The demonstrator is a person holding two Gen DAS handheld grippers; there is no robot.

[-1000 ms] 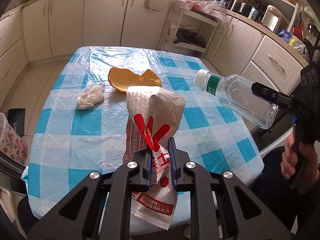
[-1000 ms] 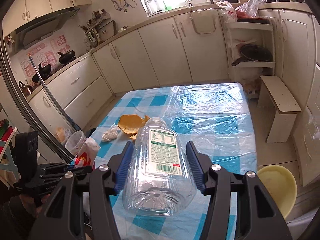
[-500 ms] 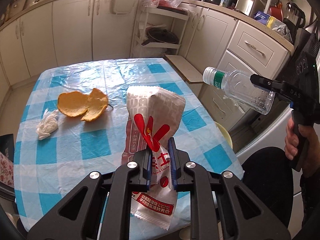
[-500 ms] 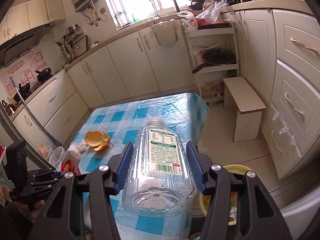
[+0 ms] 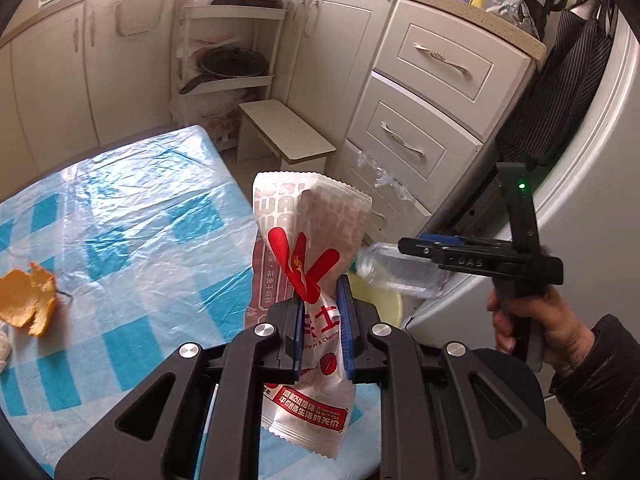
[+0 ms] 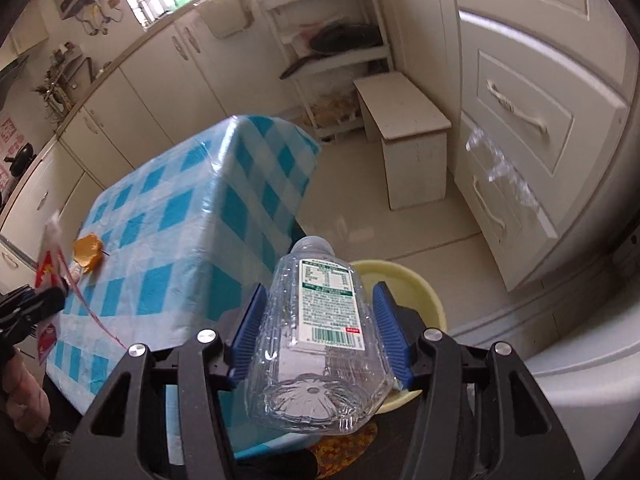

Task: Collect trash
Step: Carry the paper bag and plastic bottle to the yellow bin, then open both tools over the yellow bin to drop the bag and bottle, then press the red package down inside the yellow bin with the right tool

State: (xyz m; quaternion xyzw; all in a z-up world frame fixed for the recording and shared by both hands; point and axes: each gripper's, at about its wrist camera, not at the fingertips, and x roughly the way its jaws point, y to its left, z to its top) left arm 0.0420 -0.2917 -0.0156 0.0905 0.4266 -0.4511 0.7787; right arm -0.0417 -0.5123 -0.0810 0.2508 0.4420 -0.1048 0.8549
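Note:
My left gripper (image 5: 320, 300) is shut on a white and red snack wrapper (image 5: 308, 232), held upright past the table's right edge. The right gripper (image 6: 318, 304) carries a clear plastic bottle (image 6: 320, 320) with a green and white label. Its jaws are opening, and the bottle still sits between the blue pads, neck tilted down over a yellow basin (image 6: 420, 292) on the floor. In the left wrist view the bottle (image 5: 396, 268) is blurred above the same basin (image 5: 384, 304). Orange peel (image 5: 28, 300) lies on the blue checked table (image 5: 120, 240).
A crumpled white tissue (image 5: 2, 344) shows at the left edge of the table. A low wooden stool (image 5: 284, 132) stands on the floor beyond the table corner, in front of a shelf rack. White drawers (image 5: 420, 120) line the right side. A white appliance curves close behind the basin.
Both grippers have swung right, off the table and toward the basin. The right one has dropped lower with the bottle. The wrapper stays clamped in the left.

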